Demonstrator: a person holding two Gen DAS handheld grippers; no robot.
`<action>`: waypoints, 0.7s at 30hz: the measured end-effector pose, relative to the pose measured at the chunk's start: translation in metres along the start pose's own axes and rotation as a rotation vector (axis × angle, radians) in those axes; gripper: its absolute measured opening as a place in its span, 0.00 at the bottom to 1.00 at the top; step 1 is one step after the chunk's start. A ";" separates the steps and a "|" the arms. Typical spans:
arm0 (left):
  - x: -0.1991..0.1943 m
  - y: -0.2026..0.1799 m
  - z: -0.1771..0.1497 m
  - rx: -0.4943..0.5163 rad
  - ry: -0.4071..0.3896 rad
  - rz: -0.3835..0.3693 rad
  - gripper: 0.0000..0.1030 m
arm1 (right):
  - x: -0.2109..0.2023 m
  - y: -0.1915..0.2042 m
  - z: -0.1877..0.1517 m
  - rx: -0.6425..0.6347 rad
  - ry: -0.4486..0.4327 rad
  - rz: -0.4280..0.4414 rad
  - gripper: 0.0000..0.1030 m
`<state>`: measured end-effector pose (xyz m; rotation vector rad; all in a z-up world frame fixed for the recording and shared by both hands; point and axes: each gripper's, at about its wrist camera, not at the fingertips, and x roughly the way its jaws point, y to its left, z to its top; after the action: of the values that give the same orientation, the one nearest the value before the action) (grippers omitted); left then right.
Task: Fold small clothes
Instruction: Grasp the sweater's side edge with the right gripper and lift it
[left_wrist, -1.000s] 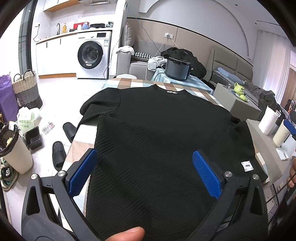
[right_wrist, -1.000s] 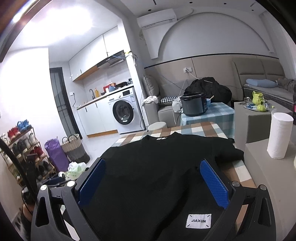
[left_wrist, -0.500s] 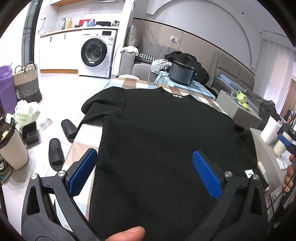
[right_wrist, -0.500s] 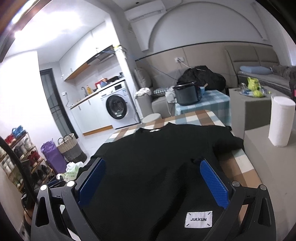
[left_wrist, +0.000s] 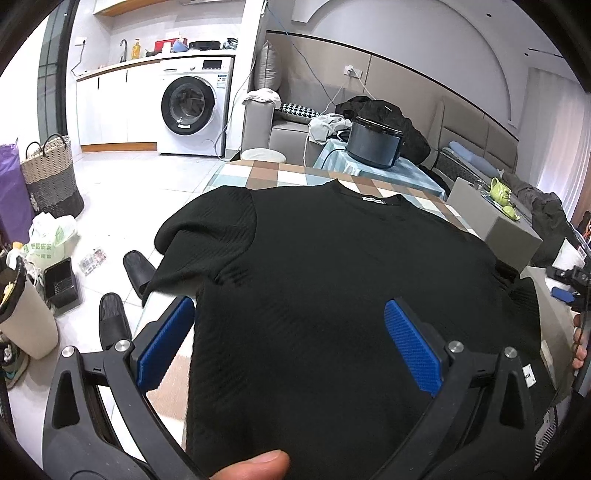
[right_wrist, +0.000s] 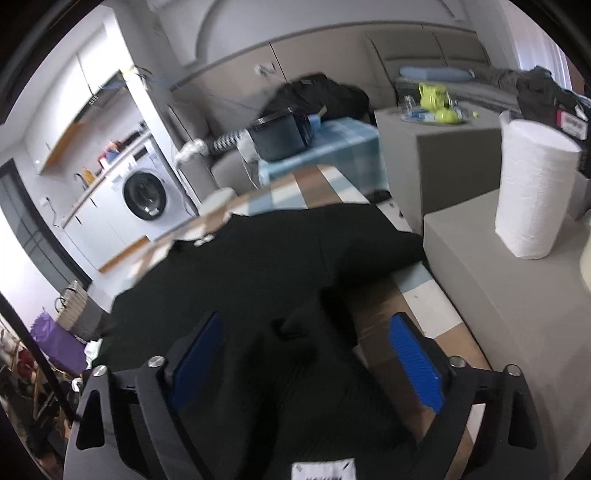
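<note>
A black short-sleeved T-shirt (left_wrist: 332, 277) lies flat, collar away from me, on a checked table (left_wrist: 266, 173). Its left sleeve hangs over the table's left edge. My left gripper (left_wrist: 288, 343) is open above the shirt's lower left part, blue pads wide apart. My right gripper (right_wrist: 306, 358) is open over the shirt's (right_wrist: 258, 266) lower right side, where the cloth is rumpled near the right sleeve. A white label (right_wrist: 323, 470) shows at the hem. The right wrist view is blurred and tilted.
A grey block (right_wrist: 480, 280) with a paper towel roll (right_wrist: 532, 188) stands to the table's right. A dark cooker (left_wrist: 373, 144) sits behind on a blue cloth. Slippers (left_wrist: 114, 317), a bin (left_wrist: 22, 317) and a basket (left_wrist: 51, 177) are on the floor left.
The left gripper has moved slightly forward over the shirt. The right gripper has swung to the right and tilted, now over the shirt's right side; its view is blurred by motion.
</note>
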<state>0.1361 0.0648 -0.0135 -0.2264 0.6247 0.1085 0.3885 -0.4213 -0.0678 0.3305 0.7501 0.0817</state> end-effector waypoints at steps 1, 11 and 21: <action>0.007 0.000 0.003 -0.002 0.004 0.000 0.99 | 0.009 -0.002 0.002 0.004 0.018 0.007 0.82; 0.059 -0.009 0.022 0.018 0.036 -0.004 0.99 | 0.085 -0.002 0.048 -0.071 0.098 -0.137 0.78; 0.083 0.001 0.017 0.003 0.052 0.015 0.99 | 0.132 -0.031 0.057 -0.004 0.181 -0.305 0.11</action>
<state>0.2130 0.0725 -0.0493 -0.2220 0.6780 0.1162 0.5225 -0.4410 -0.1253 0.2036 0.9722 -0.1767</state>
